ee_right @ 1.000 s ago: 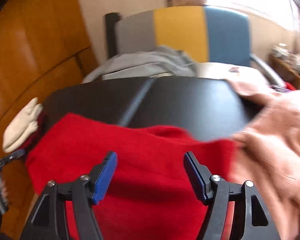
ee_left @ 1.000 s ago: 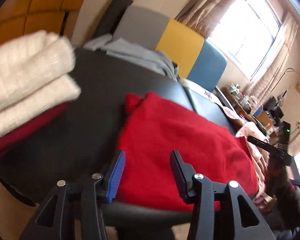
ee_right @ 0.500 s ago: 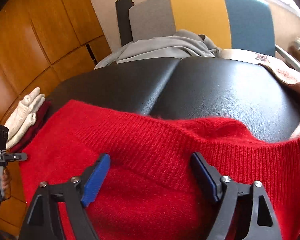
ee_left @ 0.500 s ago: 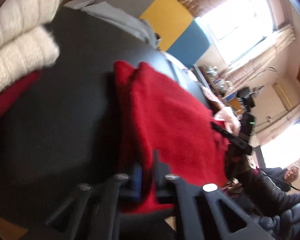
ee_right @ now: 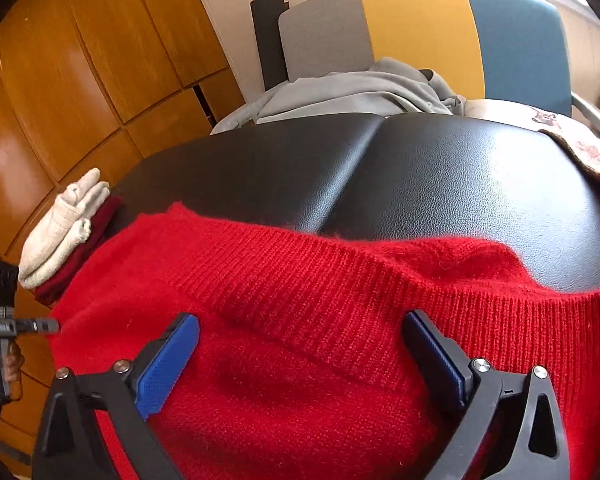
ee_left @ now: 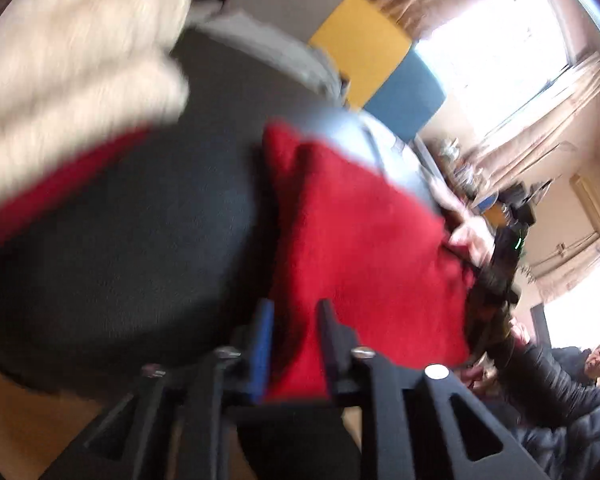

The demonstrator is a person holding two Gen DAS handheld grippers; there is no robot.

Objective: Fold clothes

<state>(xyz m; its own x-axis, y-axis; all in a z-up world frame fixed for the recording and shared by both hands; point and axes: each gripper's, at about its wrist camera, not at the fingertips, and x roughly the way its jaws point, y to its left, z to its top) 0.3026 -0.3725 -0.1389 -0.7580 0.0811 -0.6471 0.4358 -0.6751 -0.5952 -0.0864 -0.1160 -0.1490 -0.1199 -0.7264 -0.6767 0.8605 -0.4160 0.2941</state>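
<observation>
The red sweater (ee_right: 300, 320) lies spread on the black padded table (ee_right: 440, 168), covering the table's near part; its ribbed band runs across just beyond the right gripper. Farther along the table, at its left end in the right wrist view, sits a stack of folded clothes (ee_right: 60, 236), cream on top of dark red. A grey garment (ee_right: 360, 88) lies at the table's far edge, against the chair (ee_right: 420, 24) behind it. The right gripper (ee_right: 300, 360) stands over the sweater with its jaws spread wide, having just been opening; fabric lies beneath and between them, but the pads do not press on it. The left gripper (ee_left: 292, 344) is at the sweater's near corner, at the table's edge. Its jaws stand narrow with red fabric between them, and have just been opening from a tighter pinch. The view is blurred, so whether the pads grip cannot be told. Handling, as a judgement: the sweater is a soft, fuzzy, limp knit, light and not fragile. It will sag and stretch when lifted and will not hold a shape. The pile should give good friction against the pads. The best holds are probably the ribbed band and the corners, where the fabric is doubled and firmer. A pinch in mid-panel would likely lift only the top layer and bunch it.
</observation>
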